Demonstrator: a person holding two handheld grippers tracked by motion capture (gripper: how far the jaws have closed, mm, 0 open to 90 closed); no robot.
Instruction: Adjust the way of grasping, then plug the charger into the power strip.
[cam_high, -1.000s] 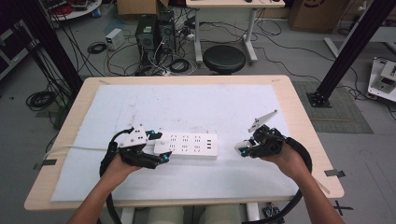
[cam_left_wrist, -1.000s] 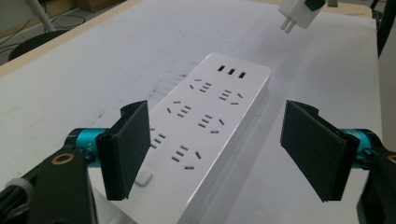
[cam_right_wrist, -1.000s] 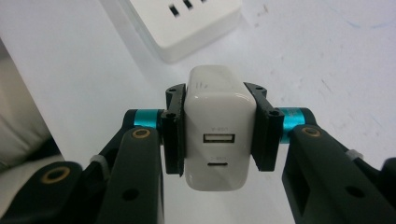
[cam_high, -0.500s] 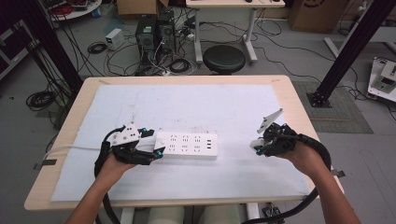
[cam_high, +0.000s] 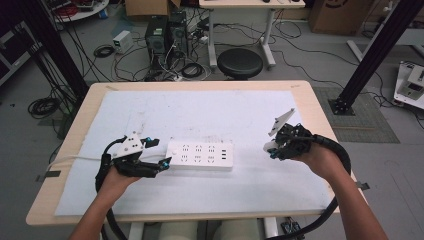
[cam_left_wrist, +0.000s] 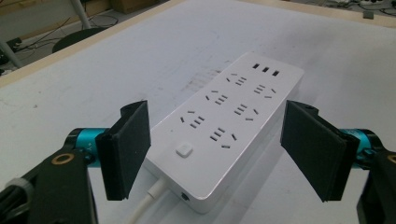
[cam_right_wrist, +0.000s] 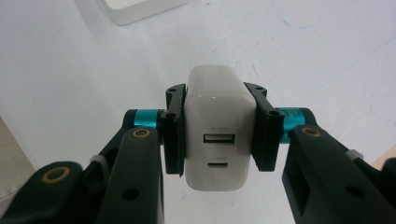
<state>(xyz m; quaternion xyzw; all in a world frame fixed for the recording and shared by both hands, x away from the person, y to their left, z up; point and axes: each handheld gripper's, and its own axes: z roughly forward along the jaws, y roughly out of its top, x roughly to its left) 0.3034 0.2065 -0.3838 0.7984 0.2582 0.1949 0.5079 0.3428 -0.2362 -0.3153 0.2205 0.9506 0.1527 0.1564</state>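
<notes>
Holding a white charger (cam_right_wrist: 215, 128) clamped between the fingers of the right gripper (cam_high: 278, 145), a person works at a counter (cam_high: 320, 115) covered by a white mat. The charger's port face looks back at the camera on that gripper; its prongs cannot be made out. It hangs above the mat, well apart from the power strip (cam_high: 200, 155), which lies flat near the middle of the counter with its sockets up and its cord (cam_high: 75, 159) trailing off to the left. The left gripper (cam_high: 159, 153) sits at the strip's cord end, fingers spread wide on either side of it and touching nothing; in the left gripper view they flank the end with the switch (cam_left_wrist: 184, 150).

The step in hand looks like bringing the charger over to plug it in. The next move probably calls for closing the left fingers on the strip to steady it, then lining the charger up over a socket and pressing straight down.
</notes>
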